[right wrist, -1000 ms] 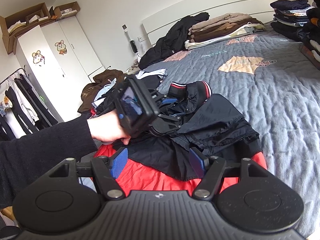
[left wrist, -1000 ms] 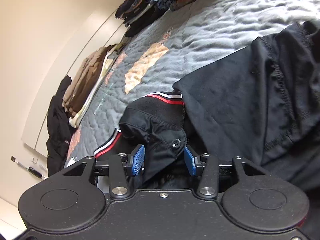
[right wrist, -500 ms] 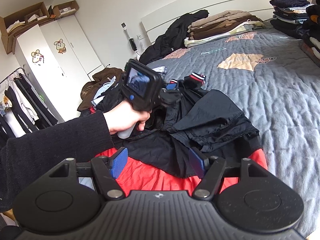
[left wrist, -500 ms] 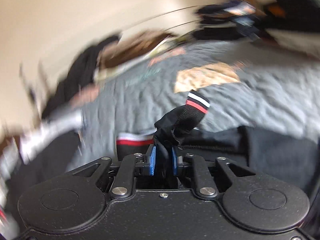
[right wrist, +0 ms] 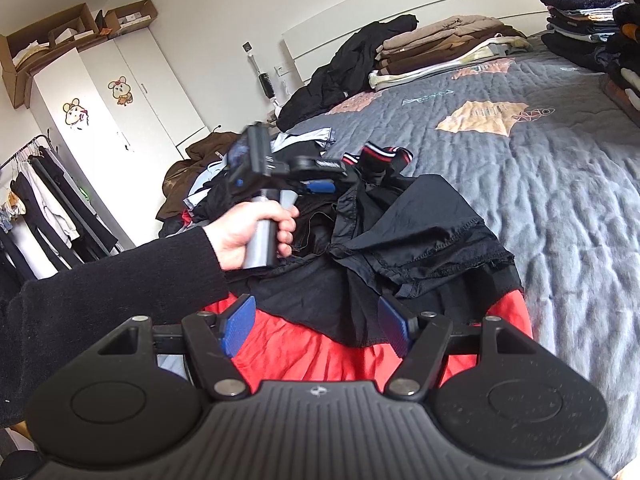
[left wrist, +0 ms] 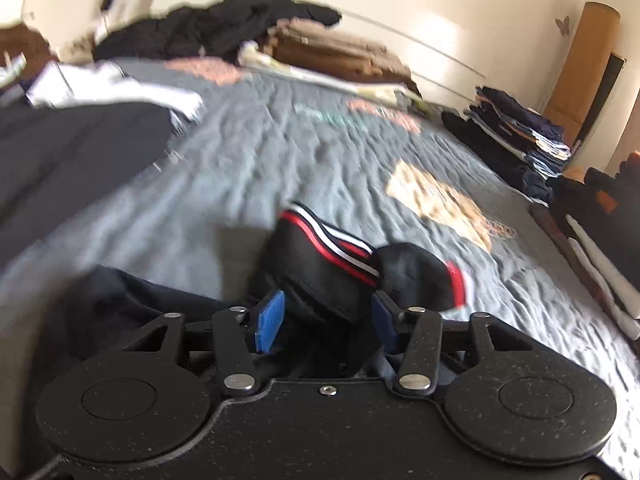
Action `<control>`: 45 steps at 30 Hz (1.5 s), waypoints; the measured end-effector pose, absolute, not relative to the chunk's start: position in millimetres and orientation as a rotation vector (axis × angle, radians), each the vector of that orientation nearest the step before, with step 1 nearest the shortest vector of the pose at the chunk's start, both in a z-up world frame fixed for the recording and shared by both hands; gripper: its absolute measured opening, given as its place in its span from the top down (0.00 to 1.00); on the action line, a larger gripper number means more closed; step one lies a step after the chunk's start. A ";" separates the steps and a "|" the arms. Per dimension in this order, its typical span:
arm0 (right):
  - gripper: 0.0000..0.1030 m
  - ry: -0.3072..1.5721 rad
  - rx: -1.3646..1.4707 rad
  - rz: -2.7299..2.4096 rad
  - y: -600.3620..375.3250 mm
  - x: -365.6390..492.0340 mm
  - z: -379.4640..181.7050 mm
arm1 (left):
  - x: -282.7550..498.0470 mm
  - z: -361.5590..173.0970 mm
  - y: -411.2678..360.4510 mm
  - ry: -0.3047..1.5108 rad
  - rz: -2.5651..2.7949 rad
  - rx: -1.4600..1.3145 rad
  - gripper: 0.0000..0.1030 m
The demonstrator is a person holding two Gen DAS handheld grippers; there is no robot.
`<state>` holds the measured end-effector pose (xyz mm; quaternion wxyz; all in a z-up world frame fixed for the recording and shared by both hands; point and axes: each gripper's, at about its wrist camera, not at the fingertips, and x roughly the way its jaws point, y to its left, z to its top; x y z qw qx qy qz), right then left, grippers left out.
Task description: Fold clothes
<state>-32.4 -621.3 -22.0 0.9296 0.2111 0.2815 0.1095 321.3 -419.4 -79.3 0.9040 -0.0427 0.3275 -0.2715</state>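
A black jacket (right wrist: 420, 232) with red-and-white striped trim (right wrist: 382, 155) lies crumpled on a red garment (right wrist: 304, 352) at the near edge of the bed. In the left wrist view the striped trim (left wrist: 332, 240) sits bunched between the blue pads of my left gripper (left wrist: 326, 320), whose jaws stand apart, open. From the right wrist view a hand (right wrist: 256, 236) holds that left gripper (right wrist: 340, 178) level, pointing at the trim. My right gripper (right wrist: 316, 326) hovers open above the red garment and the jacket's near hem, holding nothing.
The grey quilted bed (right wrist: 540, 184) stretches away to the right. Folded stacks sit by the headboard (right wrist: 440, 40) and along the far right side (right wrist: 580, 12). A loose heap of clothes (right wrist: 208, 160) lies left of the jacket, with a wardrobe (right wrist: 120, 112) and clothes rack (right wrist: 44, 208) beyond.
My left gripper closed on the striped trim, swung it round and up, and now stands open again with the trim between its pads. The right gripper has stayed put.
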 end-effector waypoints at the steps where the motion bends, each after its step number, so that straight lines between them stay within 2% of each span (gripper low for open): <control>1: 0.35 0.575 0.432 0.225 -621.1 -32.5 -21.5 | 315.2 -75.5 -420.6 0.656 -0.568 -0.053 0.79; 2: 0.35 0.574 0.432 0.225 -620.9 -32.7 -21.1 | 309.0 -71.8 -421.8 0.636 -0.575 -0.019 0.84; 8: 0.35 0.573 0.427 0.224 -619.2 -31.5 -21.0 | 272.4 -74.6 -467.9 0.613 -0.730 0.195 0.84; 14: 0.35 0.578 0.431 0.218 -621.6 -30.6 -23.5 | 250.0 -116.2 -517.4 0.595 -0.738 0.572 0.83; 17: 0.35 0.581 0.434 0.216 -622.9 -30.2 -24.7 | 270.6 -120.1 -517.8 0.575 -0.612 0.540 0.83; 22: 0.35 0.575 0.430 0.207 -625.0 -32.3 -23.8 | 296.3 -100.4 -484.1 0.631 -0.518 0.276 0.83; 24: 0.35 0.570 0.432 0.197 -630.9 -34.8 -22.9 | 291.2 -97.3 -479.6 0.701 -0.544 0.252 0.78; 26: 0.35 0.564 0.433 0.184 -637.7 -37.6 -21.5 | 276.8 -91.0 -473.7 0.755 -0.596 0.206 0.54; 31: 0.35 0.526 0.413 0.065 -676.1 -58.6 -12.2 | 209.2 -69.1 -439.7 0.713 -0.659 0.148 0.53; 37: 0.35 0.519 0.367 -0.099 -706.8 -66.3 -21.6 | 109.4 -46.2 -394.8 0.715 -0.640 0.083 0.48; 38: 0.35 0.518 0.363 -0.098 -705.6 -64.3 -23.6 | 93.1 -42.7 -387.5 0.707 -0.632 0.070 0.44; 40: 0.35 0.516 0.355 -0.098 -703.3 -60.2 -27.5 | 70.4 -39.3 -373.6 0.699 -0.622 0.021 0.37; 45: 0.35 0.502 0.347 -0.080 -695.1 -47.2 -36.0 | 58.3 -29.4 -366.1 0.674 -0.630 0.026 0.37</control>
